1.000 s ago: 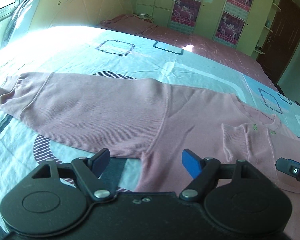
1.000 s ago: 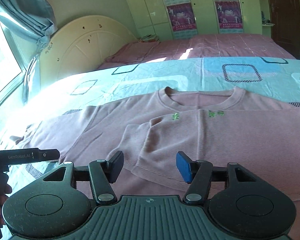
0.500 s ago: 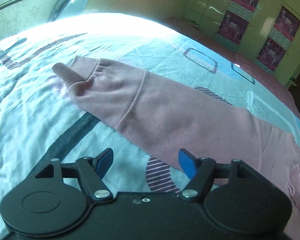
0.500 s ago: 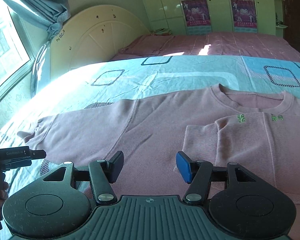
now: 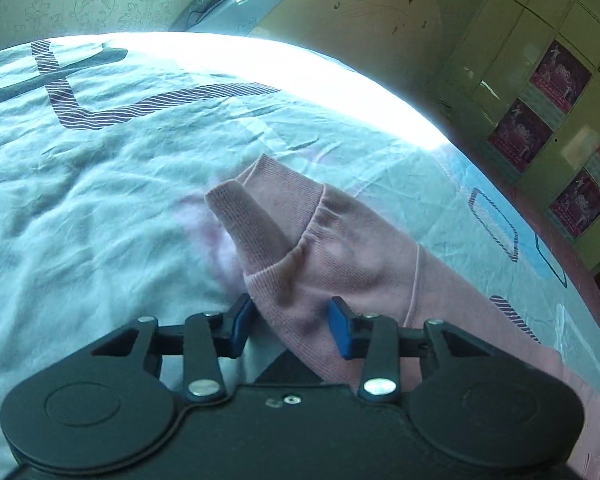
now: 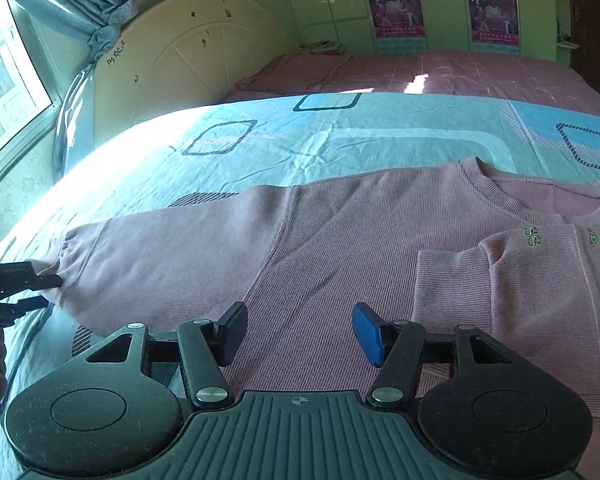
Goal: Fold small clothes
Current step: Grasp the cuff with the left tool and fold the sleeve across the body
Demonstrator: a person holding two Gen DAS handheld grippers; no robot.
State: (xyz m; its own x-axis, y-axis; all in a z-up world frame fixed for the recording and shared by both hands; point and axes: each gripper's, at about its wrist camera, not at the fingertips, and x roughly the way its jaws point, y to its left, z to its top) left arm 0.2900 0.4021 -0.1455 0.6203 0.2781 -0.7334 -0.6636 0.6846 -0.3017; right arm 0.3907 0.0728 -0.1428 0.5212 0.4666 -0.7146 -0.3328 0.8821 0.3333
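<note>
left wrist view: left gripper (image 5: 290,324) fingers spread, the sleeve edge just behind the cuff (image 5: 260,220) lying between them; the blue pads (image 5: 340,332) do not look pressed on the cloth
left fingers contact: left pad just beside the sleeve edge, right pad over the sleeve; whether either is touching, cannot tell
cuff: ribbed, folded over on itself, pointing away from the gripper, resting on the bed sheet (image 5: 100,208)
sleeve: pink, runs from the cuff to the right and out of frame
right wrist view: right gripper (image 6: 300,330) fingers spread wide, nothing between them but the pink sweater (image 6: 340,248) below; contact with the fabric, cannot tell
sweater position: lies flat on the bed, neckline (image 6: 540,196) toward the far side, one sleeve stretched out to the left
other sleeve: folded across the chest, its cuff (image 6: 452,284) just right of the right gripper
green marks: small embroidery (image 6: 534,236) near the neckline
left gripper from right view: at the stretched sleeve's end (image 6: 24,284), fingers either side of the cuff
surroundings: light blue sheet with square patterns, cream headboard (image 6: 188,64), curtain (image 6: 80,4), green wardrobe with posters (image 6: 396,8), pink bedding (image 6: 460,76) beyond
</note>
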